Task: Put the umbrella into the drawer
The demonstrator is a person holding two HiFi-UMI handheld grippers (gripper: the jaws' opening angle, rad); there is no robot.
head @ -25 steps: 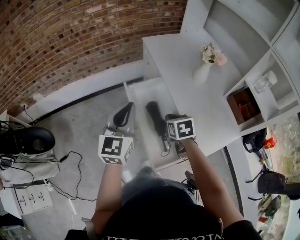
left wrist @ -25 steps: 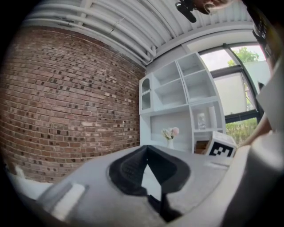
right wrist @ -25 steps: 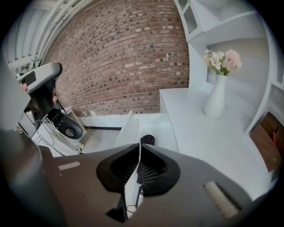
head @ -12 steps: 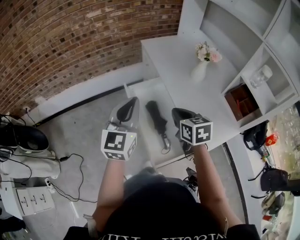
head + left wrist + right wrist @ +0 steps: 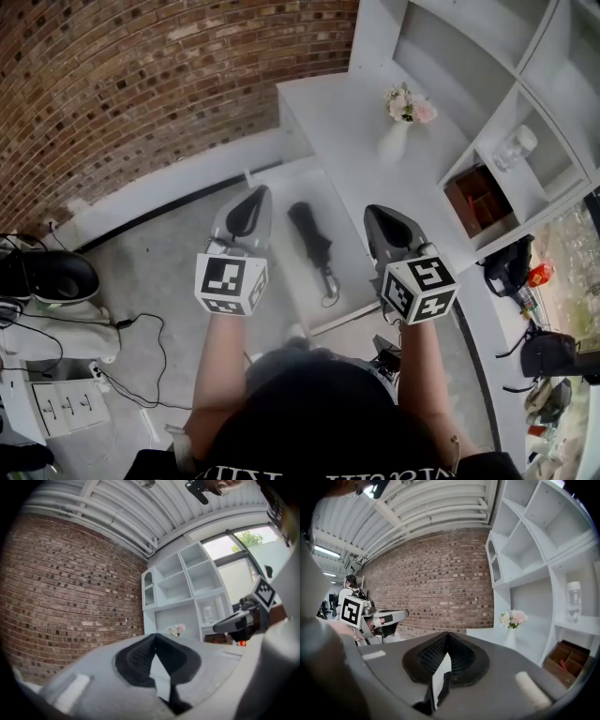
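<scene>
- Far out to the left of the left fingers ran the brick wall, with the grey floor at its foot.
- The left gripper was held out level, and from above it showed over the left edge of the drawer. Its fingers were pressed together at the tips, with nothing between them.
- The white drawer stood pulled open under the table's front, below and between the two pairs of fingers.
- The black folded umbrella lay lengthwise inside that drawer, its strap end toward the person. It sat just right of the left fingers and just left of the right ones, and neither pair touched it.
- The right gripper hung by the drawer's right side, at the table's front edge. Its fingers were closed tight on each other and held nothing.
- Beyond the right fingers the white table carried a white vase of pale flowers, standing upright near the back.
- Farther right rose a white shelf unit. A glass jar stood in one compartment and a brown box in the one nearer the right fingers.
</scene>
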